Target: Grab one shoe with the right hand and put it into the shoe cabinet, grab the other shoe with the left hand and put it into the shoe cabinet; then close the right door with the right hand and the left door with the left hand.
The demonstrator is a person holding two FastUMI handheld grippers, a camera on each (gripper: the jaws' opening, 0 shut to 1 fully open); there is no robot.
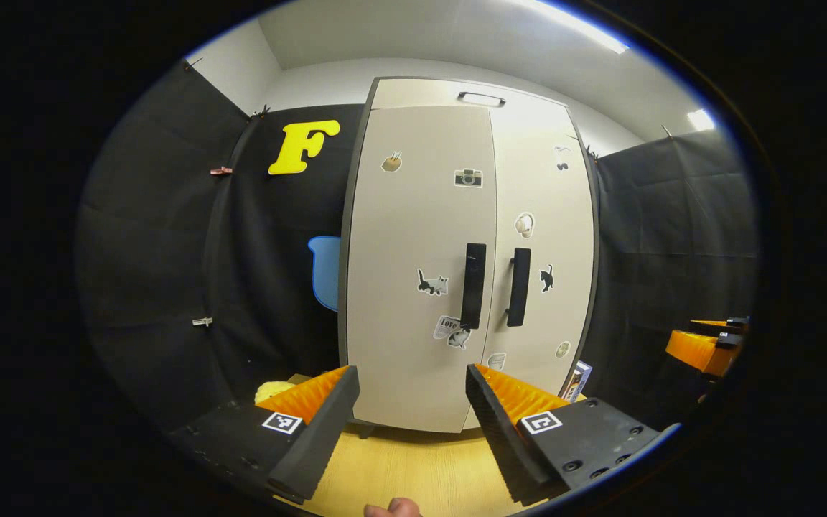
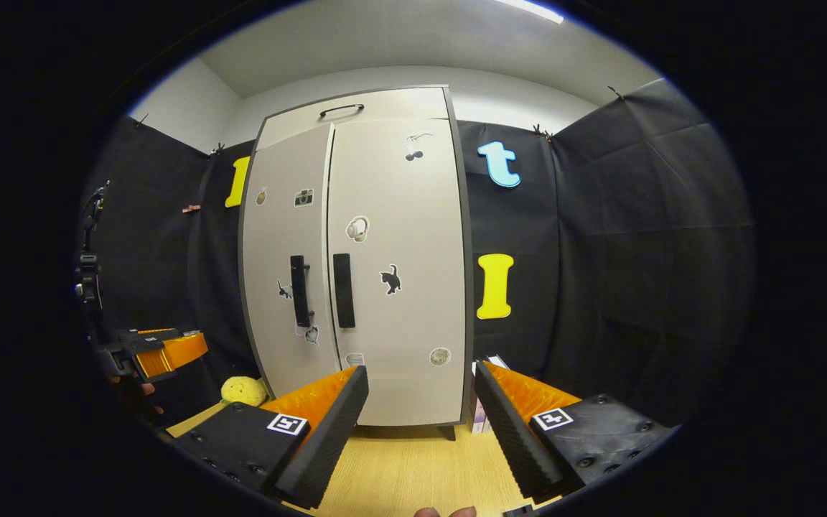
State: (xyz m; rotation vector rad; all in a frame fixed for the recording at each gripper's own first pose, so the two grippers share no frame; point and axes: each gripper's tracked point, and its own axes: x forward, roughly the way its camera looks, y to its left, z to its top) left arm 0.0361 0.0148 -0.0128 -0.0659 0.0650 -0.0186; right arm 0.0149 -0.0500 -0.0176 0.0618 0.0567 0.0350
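Both doors shut: left door (image 1: 421,266) and right door (image 1: 543,251) flush, handles (image 1: 474,285) side by side at the seam. No shoes on the floor (image 1: 413,467) in front of the cabinet (image 2: 356,266); judged stowed inside, though hidden behind the doors and not confirmable. Left gripper (image 1: 412,424) wide, empty, aimed at the cabinet base, apart from it. Right gripper (image 2: 421,431) wide too, empty, likewise short of the doors. Seen also at the far edge of each other's view, held low. Yellow sponge (image 2: 244,390) just left of the cabinet, small box (image 1: 576,380) at its right foot; neither part of the job. Judged complete, or nearly: nothing left but perhaps a last check that the doors sit closed
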